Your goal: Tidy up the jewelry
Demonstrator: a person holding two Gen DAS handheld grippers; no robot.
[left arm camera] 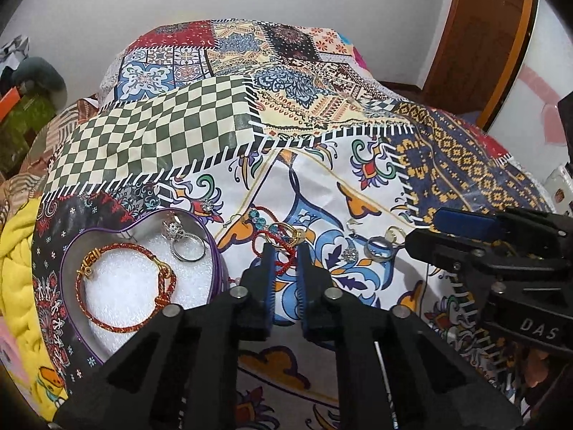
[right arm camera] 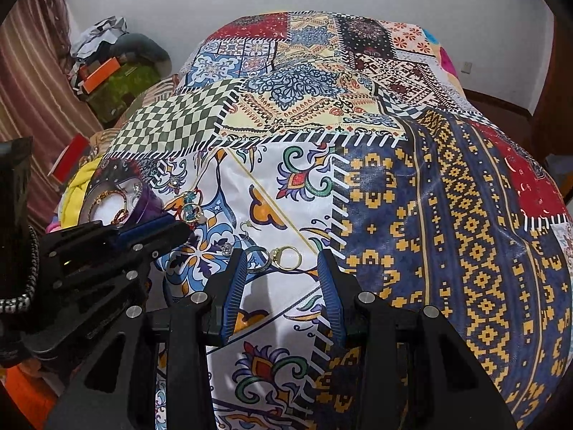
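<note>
A heart-shaped tin (left arm camera: 71,251) with white foam holds a red-and-gold braided bracelet (left arm camera: 121,286) and a silver stone ring (left arm camera: 186,243). My left gripper (left arm camera: 284,251) is open, its fingertips either side of a red cord bracelet (left arm camera: 283,254) with blue beads (left arm camera: 259,216) on the patterned bedspread. A gold ring (left arm camera: 295,233), a silver band (left arm camera: 378,249) and small earrings (left arm camera: 349,252) lie to the right. My right gripper (right arm camera: 283,258) is open, just short of a gold ring (right arm camera: 286,256) and the silver band (right arm camera: 259,259). The tin also shows in the right wrist view (right arm camera: 143,197).
The patchwork bedspread (left arm camera: 286,114) covers a bed. A yellow blanket (left arm camera: 18,268) lies left of the tin. Clutter and boxes (right arm camera: 107,68) sit by the far left wall. A wooden door (left arm camera: 476,36) stands at right.
</note>
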